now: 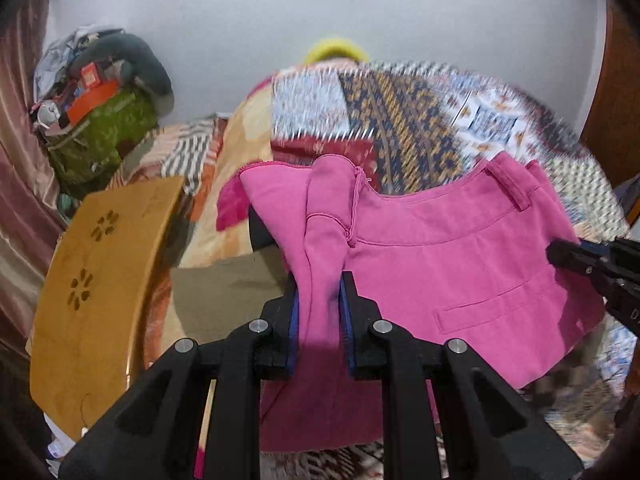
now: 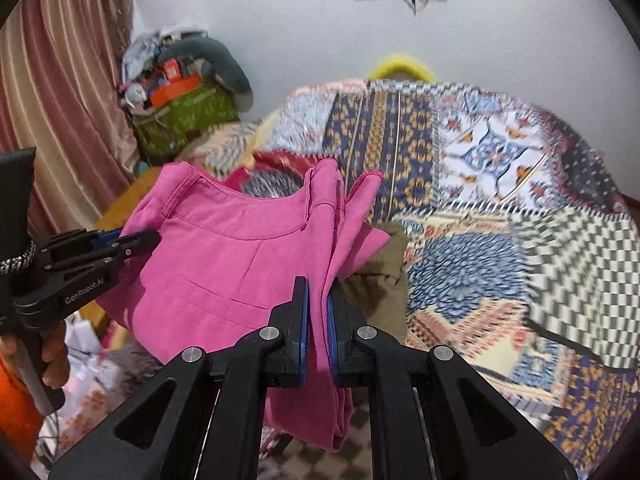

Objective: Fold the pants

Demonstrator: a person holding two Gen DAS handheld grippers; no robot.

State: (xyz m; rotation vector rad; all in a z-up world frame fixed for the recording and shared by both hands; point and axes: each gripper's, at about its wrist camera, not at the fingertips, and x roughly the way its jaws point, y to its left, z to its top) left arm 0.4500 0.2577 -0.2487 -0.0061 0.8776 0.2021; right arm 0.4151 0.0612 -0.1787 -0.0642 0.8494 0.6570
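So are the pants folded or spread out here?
Neither: the pants hang bunched, pinched at the waistband by the left gripper and right gripper, above the quilt.

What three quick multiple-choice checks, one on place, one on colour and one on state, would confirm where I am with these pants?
1. Where does the olive-brown garment lie?
A. On the patchwork bedspread, behind the held pants
B. On the wooden board
C. Hanging on the curtain

2. What colour are the pants?
A. Navy
B. Pink
C. White

3. How are the pants held?
A. Lying flat, untouched
B. By the left claw only
C. By both claws, raised off the bed

Answers:
1 A: the right wrist view shows it on the bedspread past the pink cloth.
2 B: pink in both views.
3 C: the left claw and the right claw each pinch bunched fabric, and the waistband spans between them above the bed.
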